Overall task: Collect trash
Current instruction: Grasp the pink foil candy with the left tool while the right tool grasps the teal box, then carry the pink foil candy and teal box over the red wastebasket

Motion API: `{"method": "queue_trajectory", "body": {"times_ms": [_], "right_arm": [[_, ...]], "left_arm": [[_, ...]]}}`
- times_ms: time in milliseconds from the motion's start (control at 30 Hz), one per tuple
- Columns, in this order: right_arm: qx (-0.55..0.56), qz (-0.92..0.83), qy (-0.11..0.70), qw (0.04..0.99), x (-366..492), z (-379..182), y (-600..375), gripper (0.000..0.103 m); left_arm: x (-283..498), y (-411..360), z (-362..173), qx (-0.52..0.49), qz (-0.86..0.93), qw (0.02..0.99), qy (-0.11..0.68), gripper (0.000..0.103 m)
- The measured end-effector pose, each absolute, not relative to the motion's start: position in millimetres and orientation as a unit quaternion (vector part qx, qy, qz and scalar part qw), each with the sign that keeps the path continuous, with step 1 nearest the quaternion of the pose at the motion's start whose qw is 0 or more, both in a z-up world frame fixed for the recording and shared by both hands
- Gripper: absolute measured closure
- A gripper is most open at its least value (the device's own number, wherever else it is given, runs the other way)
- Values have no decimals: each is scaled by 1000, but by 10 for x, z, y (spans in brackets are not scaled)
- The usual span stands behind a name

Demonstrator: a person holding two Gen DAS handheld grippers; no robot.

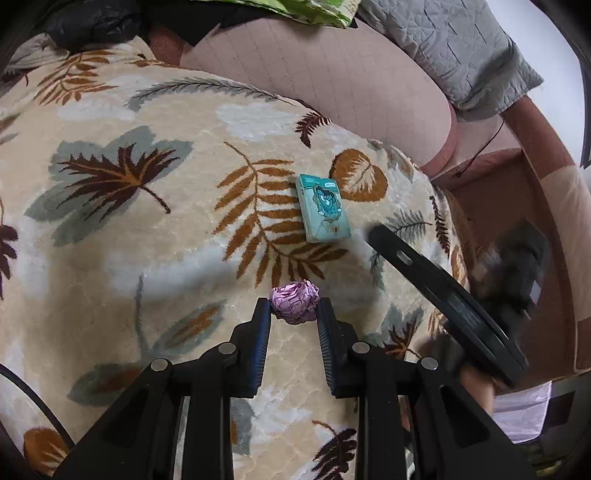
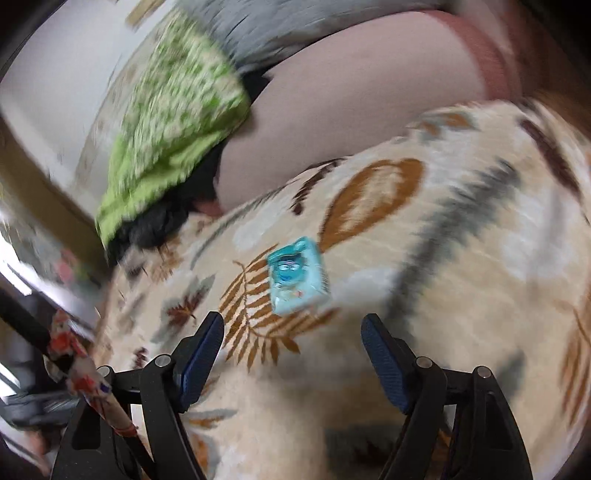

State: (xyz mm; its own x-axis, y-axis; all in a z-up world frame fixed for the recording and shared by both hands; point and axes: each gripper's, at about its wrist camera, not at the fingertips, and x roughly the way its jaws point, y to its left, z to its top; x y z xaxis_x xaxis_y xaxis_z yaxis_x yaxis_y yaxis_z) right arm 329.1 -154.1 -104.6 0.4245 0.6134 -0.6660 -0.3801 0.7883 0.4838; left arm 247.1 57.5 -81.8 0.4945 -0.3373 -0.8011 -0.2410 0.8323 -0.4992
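A crumpled pink foil wrapper ball lies on the leaf-patterned blanket. My left gripper has its two fingertips on either side of the ball and pressed against it. A small teal packet lies flat on the blanket beyond the ball. My right gripper shows in the left wrist view as a black finger coming in from the right. In the blurred right wrist view my right gripper is open and empty, with the teal packet just beyond its fingertips.
A pink mattress sheet lies behind the blanket, with a grey quilted pillow at the back right and a green patterned cloth. A black bag sits at the back left. The bed edge drops off to the right.
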Motion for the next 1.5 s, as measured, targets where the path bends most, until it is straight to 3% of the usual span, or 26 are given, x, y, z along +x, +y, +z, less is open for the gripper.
{"method": "queue_trajectory", "body": {"times_ms": [400, 433, 500, 633, 1033, 1500], "right_arm": [[31, 243, 497, 832, 3822, -1505, -804, 22], [9, 229, 496, 838, 3793, -1507, -748, 25], [-37, 197, 494, 846, 3742, -1515, -662, 47], [-31, 199, 494, 846, 3555, -1393, -747, 61], [110, 208, 411, 881, 1675, -323, -1891, 61], [223, 161, 314, 908, -441, 225, -3164, 61]], "left_arm": [[2468, 950, -767, -332, -22, 807, 488, 79], [2462, 963, -752, -331, -20, 809, 486, 79], [2448, 980, -707, -330, -20, 812, 481, 79], [2416, 979, -622, -331, -29, 817, 472, 79], [1995, 490, -93, -296, -91, 846, 434, 79], [148, -926, 330, -203, -218, 861, 413, 79]]}}
